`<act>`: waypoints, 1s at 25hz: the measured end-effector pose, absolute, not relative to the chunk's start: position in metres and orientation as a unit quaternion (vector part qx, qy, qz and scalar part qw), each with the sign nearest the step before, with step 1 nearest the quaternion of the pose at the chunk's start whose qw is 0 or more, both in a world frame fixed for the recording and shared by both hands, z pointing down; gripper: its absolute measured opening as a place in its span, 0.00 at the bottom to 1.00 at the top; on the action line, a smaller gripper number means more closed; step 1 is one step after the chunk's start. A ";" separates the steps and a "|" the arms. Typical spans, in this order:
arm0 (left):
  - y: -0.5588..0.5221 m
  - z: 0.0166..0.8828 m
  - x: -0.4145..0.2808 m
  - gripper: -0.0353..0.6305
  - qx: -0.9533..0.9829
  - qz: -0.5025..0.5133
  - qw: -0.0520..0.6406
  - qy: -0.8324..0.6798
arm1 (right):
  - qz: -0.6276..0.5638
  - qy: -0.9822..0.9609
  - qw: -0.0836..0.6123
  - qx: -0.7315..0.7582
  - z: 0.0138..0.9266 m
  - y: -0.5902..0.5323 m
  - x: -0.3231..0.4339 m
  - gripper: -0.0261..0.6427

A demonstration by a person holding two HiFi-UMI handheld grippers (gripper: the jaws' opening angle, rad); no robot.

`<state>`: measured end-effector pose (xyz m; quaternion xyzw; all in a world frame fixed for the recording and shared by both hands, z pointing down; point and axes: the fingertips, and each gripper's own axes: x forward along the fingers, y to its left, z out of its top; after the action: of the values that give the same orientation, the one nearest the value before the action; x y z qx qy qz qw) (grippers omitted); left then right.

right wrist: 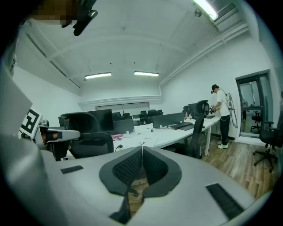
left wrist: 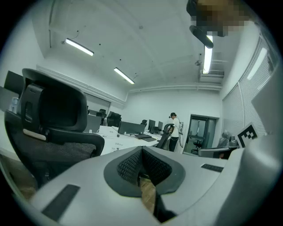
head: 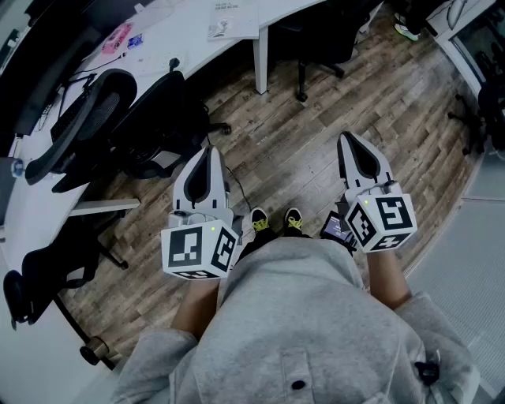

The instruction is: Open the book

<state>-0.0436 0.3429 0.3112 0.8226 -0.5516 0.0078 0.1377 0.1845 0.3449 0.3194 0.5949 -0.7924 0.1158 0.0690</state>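
Observation:
No book shows clearly in any view. White printed sheets or a thin booklet [head: 233, 20] lie on the white desk [head: 181, 35] at the top of the head view; I cannot tell which. My left gripper [head: 207, 151] is held over the wooden floor beside a black office chair [head: 118, 118], its jaws shut with nothing between them. My right gripper [head: 347, 140] hangs over the floor further right, also shut and empty. In the left gripper view the left gripper [left wrist: 141, 150] has its pads together, and in the right gripper view so does the right gripper [right wrist: 142, 150].
The person's shoes [head: 274, 221] stand on the wooden floor [head: 316, 126], well back from the desk. A second black chair [head: 323, 39] sits behind the desk leg. A pink item [head: 117, 38] lies on the desk. Another person [right wrist: 221, 114] stands at a far desk.

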 end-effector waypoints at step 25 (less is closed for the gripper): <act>0.341 0.297 -0.094 0.07 0.831 0.026 0.114 -0.544 | 0.094 -0.798 0.042 0.593 0.298 0.352 0.121 0.08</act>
<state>-0.0939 0.3411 0.2975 0.8307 -0.5443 0.0262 0.1143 0.1211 0.3523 0.2976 0.5932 -0.7985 0.0940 0.0420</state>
